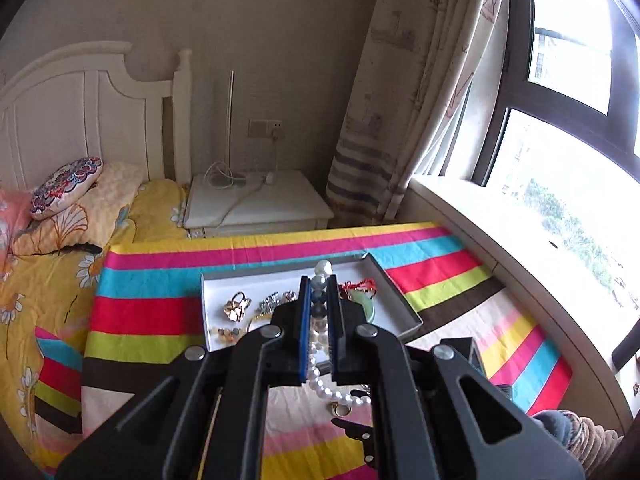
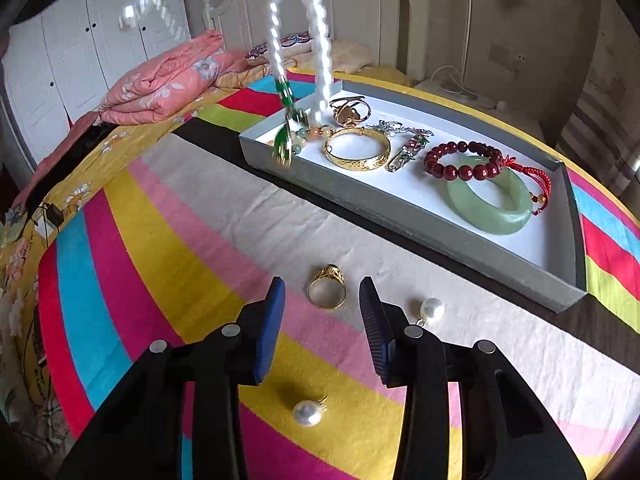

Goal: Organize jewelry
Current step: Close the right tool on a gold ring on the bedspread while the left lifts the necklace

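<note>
My left gripper [image 1: 319, 280] is shut on a white pearl necklace [image 1: 322, 270] and holds it in the air above the grey tray [image 1: 394, 280]. The necklace strands [image 2: 320, 52] hang blurred over the tray's left end in the right wrist view, with a green tassel [image 2: 286, 136] at the bottom. My right gripper [image 2: 322, 292] is open and low over the striped cloth, with a gold ring [image 2: 327, 286] between its fingertips. The tray [image 2: 400, 204] holds a gold bangle [image 2: 357, 150], a red bead bracelet [image 2: 464, 160], a jade bangle [image 2: 490, 200] and several smaller pieces.
Two pearl earrings lie on the cloth, one right of the right finger [image 2: 431, 310] and one near the camera [image 2: 307, 412]. A folded pink quilt [image 2: 160, 84] sits on the bed at left. A white nightstand [image 1: 256, 204] and a window sill [image 1: 520, 240] lie beyond the cloth.
</note>
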`<control>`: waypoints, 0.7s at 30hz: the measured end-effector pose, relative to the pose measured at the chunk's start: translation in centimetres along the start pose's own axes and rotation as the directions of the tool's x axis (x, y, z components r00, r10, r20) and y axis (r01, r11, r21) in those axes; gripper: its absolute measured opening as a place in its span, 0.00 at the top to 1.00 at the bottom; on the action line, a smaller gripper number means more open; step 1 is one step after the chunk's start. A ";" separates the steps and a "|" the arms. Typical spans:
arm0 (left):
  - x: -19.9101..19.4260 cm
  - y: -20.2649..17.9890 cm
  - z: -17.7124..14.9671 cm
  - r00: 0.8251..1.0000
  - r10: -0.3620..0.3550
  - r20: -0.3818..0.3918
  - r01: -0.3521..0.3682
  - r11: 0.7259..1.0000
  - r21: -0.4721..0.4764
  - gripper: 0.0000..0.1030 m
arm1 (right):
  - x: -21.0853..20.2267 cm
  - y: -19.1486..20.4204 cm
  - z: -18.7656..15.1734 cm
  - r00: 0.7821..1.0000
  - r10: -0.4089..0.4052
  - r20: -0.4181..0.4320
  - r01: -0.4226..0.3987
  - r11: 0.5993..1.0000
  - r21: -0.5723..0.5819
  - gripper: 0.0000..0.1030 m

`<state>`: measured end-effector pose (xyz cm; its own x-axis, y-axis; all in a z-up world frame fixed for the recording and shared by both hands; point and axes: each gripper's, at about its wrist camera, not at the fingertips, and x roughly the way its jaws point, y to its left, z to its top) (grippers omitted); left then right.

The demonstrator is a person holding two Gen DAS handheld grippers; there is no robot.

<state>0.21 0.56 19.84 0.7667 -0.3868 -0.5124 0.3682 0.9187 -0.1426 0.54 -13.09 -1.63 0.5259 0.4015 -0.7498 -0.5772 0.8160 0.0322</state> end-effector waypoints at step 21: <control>-2.3 1.7 1.5 0.999 0.041 0.004 -0.041 0.999 0.007 0.93 | -2.9 0.1 0.2 0.995 -0.048 0.091 0.049 0.999 -0.011 0.79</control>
<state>-0.11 2.93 22.03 0.7832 -0.3495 -0.5143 0.3403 0.9331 -0.1159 -0.93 -14.04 0.68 0.6076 0.3981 -0.6873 -0.5573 0.8302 -0.0118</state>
